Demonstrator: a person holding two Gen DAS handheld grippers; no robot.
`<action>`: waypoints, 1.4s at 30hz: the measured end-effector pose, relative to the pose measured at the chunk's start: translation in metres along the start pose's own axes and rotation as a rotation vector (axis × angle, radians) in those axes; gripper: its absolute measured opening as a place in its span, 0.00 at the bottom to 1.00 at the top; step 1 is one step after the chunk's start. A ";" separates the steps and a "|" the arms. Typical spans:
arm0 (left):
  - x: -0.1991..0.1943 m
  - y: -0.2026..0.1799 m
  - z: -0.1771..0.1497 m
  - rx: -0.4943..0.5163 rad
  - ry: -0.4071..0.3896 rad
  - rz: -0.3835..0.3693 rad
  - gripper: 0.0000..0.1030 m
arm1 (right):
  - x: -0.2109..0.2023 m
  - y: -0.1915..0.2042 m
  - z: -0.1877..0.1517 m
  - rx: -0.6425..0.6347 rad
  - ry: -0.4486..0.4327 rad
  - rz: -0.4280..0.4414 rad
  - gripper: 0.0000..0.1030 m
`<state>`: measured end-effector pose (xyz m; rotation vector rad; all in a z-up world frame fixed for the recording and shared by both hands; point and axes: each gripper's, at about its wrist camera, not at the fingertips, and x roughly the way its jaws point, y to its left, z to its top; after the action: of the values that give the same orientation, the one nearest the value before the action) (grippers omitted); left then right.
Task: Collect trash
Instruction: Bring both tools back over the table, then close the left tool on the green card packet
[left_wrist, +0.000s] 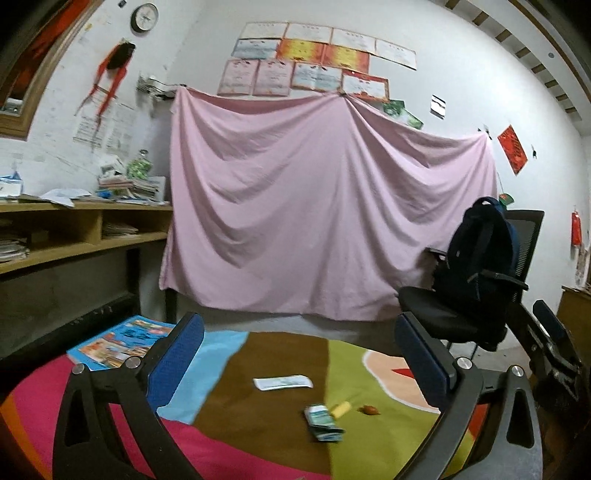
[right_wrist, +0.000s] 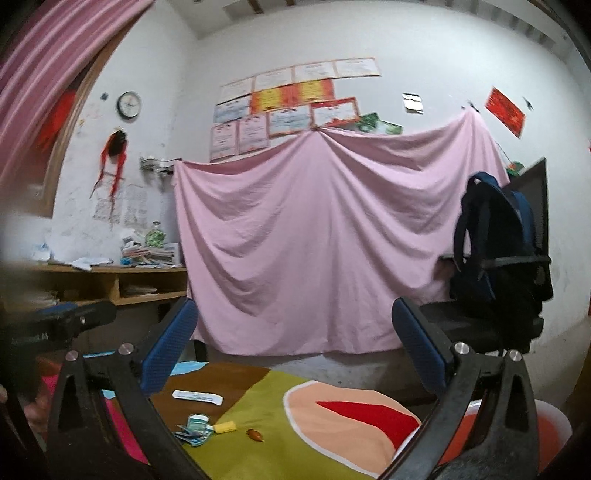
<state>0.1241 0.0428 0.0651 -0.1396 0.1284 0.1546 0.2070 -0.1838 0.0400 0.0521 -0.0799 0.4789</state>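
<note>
Multicoloured cloth is covering the worktop, and the trash is lying on it near the middle: a white wrapper strip on the brown patch, a crumpled green-white packet nearer the front edge, a small yellow piece just beside it, and a tiny reddish-brown scrap on the green patch. A blue booklet is sitting by the far left corner; probably not trash.

Left claw is hovering above the worktop, jaws spread wide, gripping nothing. Right claw is doing the same over the right side, wide open and empty. An orange-and-white container is showing at the front right, mostly hidden behind the claw frame; likely the bin, but hard to tell.

Risks from here, as judgement:
- The wrapper strip is lying flat, so fingers may be sliding over it or pinching the cloth instead and dragging the whole cover.
- The packet and the yellow piece are lying almost touching, so a wide grab may be taking both or knocking one away.
- The reddish scrap is tiny and could be slipping out between the pads.
- Both claws are working close together, so they could be bumping over the middle.
- Frames are slightly blurred, so exact item shapes are uncertain.
</note>
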 end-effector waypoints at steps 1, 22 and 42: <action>-0.001 0.004 -0.001 0.000 -0.004 0.006 0.98 | 0.000 0.004 -0.001 -0.009 -0.001 0.008 1.00; 0.045 0.020 -0.043 0.019 0.260 -0.021 0.97 | 0.076 -0.001 -0.052 0.036 0.407 0.032 1.00; 0.100 -0.027 -0.086 0.148 0.653 -0.235 0.48 | 0.123 -0.019 -0.104 0.164 0.778 0.158 0.70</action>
<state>0.2168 0.0185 -0.0295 -0.0519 0.7698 -0.1408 0.3316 -0.1373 -0.0534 0.0173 0.7231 0.6348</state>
